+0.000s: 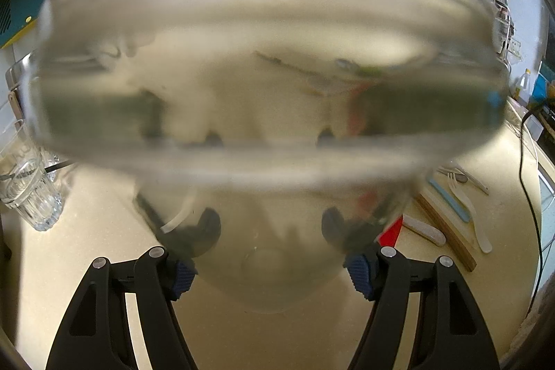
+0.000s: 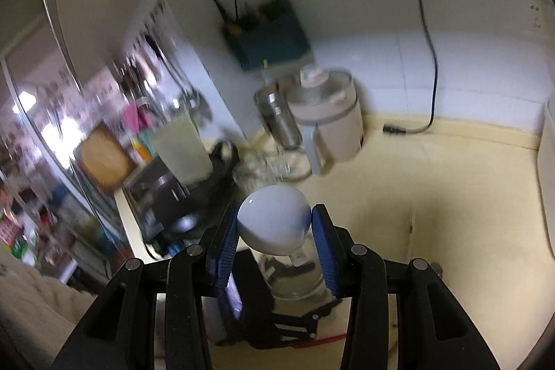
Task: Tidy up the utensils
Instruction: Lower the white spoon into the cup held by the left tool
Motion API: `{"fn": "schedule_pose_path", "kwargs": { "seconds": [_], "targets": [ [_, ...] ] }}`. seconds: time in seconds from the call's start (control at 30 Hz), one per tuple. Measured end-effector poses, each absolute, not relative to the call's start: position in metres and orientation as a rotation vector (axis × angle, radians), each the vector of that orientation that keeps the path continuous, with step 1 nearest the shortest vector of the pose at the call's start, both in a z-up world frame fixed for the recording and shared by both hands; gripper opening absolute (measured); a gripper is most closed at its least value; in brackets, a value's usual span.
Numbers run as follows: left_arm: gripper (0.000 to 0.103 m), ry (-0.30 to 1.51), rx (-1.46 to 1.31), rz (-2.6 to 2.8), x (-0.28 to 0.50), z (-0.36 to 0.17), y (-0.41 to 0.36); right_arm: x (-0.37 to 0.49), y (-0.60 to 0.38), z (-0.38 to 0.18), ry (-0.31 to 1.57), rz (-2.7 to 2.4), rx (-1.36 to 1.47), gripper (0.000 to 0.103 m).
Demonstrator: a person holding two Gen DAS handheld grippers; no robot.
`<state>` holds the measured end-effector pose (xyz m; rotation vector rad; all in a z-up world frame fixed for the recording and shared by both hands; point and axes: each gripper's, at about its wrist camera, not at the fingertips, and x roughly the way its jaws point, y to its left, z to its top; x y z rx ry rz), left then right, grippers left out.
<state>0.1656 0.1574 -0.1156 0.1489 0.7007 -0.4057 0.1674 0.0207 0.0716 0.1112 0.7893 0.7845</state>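
Note:
A clear drinking glass (image 1: 270, 113) fills the left wrist view, blurred by how close it is. My left gripper (image 1: 272, 273) is shut on its lower part, a blue pad (image 1: 184, 278) on each side. In the right wrist view my right gripper (image 2: 274, 231) is shut on the bowl of a pale white spoon (image 2: 274, 221), its handle pointing down and toward the camera. Under it stands the same glass (image 2: 295, 280), with the black left gripper (image 2: 277, 325) on it. More utensils (image 1: 461, 196), blue and white, lie on a wooden board (image 1: 447, 231) at the right.
Ribbed glass tumblers (image 1: 31, 193) stand at the left of the beige counter (image 1: 104, 231). Against the back wall are a white kettle-like appliance (image 2: 329, 123), a steel canister (image 2: 277, 117) and a blender jar (image 2: 180, 148). A black cable (image 2: 426, 58) hangs down the wall.

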Motion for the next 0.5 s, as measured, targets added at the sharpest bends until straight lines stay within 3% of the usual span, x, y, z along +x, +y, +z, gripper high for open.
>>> {"fn": "schedule_pose_path", "kwargs": {
  "seconds": [0.23,0.5],
  "targets": [
    [0.074,0.700,0.161,-0.405,0.164,-0.117,0.153,0.184,0.047,0.020,0.925,0.749,0.013,0.042],
    [0.074,0.705,0.170,-0.409,0.161,-0.118,0.151,0.182,0.054,0.008,0.941,0.706,-0.045,0.038]
  ]
}}
